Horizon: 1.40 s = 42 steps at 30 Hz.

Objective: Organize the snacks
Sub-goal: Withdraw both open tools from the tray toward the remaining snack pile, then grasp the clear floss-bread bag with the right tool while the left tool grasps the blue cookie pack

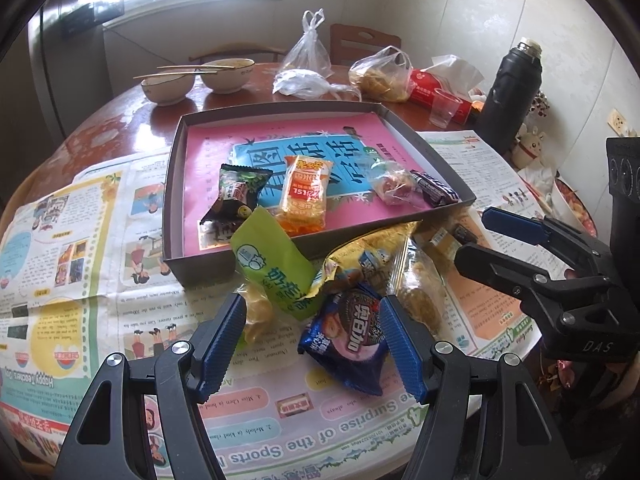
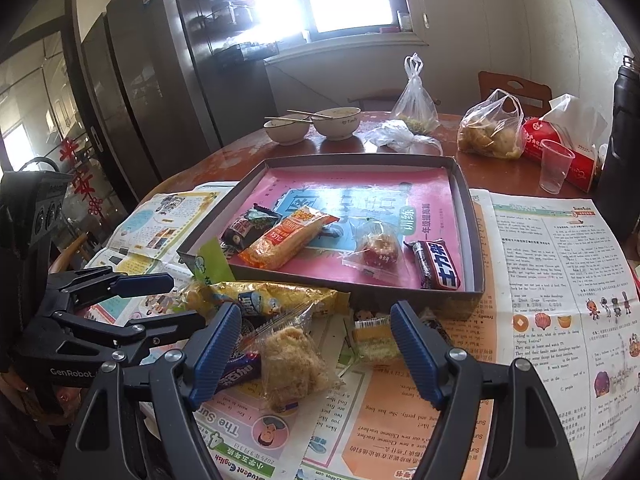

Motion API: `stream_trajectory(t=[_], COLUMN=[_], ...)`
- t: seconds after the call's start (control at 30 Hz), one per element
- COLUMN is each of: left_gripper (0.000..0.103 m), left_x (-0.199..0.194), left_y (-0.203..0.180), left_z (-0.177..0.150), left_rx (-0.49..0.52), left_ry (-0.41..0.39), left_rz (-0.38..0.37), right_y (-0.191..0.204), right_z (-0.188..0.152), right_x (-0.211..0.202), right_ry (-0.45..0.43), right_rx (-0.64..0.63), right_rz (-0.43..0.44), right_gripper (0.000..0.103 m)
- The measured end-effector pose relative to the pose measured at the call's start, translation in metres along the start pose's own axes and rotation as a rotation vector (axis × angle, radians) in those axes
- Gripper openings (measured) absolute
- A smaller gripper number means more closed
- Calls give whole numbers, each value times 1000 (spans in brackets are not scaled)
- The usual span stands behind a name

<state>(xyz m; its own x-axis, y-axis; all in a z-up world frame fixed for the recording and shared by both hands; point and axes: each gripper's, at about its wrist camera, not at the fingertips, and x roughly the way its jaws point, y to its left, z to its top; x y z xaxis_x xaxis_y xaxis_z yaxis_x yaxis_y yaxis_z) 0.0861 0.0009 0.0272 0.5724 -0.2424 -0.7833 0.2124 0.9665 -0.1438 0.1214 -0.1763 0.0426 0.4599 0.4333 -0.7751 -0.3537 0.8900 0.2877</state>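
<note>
We see the left gripper [image 1: 312, 344] jaws apart over the blue cookie packet [image 1: 348, 340], right gripper [image 2: 316, 356] jaws apart around the crumbly pastry [image 2: 294, 360], only its view catching the fridge [image 2: 132, 120].

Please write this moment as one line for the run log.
left jaws open over blue cookie pack | right jaws open over clear-wrapped cake | box: four snacks inside

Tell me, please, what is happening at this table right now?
A person with a gripper in each hand is sorting snacks into a shallow box on a newspaper-covered table. Four packets already lie in the box. More remain in a pile in front of it. The left gripper hangs open around a blue cookie packet; the right gripper hangs open over a clear-wrapped crumbly cake. Neither holds anything.
</note>
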Motion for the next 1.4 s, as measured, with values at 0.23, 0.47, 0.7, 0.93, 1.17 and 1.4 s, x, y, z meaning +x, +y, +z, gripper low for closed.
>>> stream_trajectory(t=[0.23,0.47,0.7,0.93,1.17,1.4], left_gripper=[71,71,71,71,71,71], left_x=[-5,0,6,15,24,31], left_y=[-5,-10,-19,-25,-24,-26], left_z=[-5,-10,-14,-16,-18,-18], left_rx=[12,33,75,114,120,127], left_ry=[-7,15,38,51,74,84], left_rz=[-5,1,-1,-1,-6,-25], right_y=[3,5,2,1,0,4], right_z=[-5,-10,-14,-18,-21,-23], right_x=[-1,-2,-1,0,5,16], right_ry=[6,17,38,58,74,93], right_rx=[-6,-24,-20,-25,-20,-29], right_rz=[16,18,26,42,49,59], right_gripper=[77,77,77,77,77,77])
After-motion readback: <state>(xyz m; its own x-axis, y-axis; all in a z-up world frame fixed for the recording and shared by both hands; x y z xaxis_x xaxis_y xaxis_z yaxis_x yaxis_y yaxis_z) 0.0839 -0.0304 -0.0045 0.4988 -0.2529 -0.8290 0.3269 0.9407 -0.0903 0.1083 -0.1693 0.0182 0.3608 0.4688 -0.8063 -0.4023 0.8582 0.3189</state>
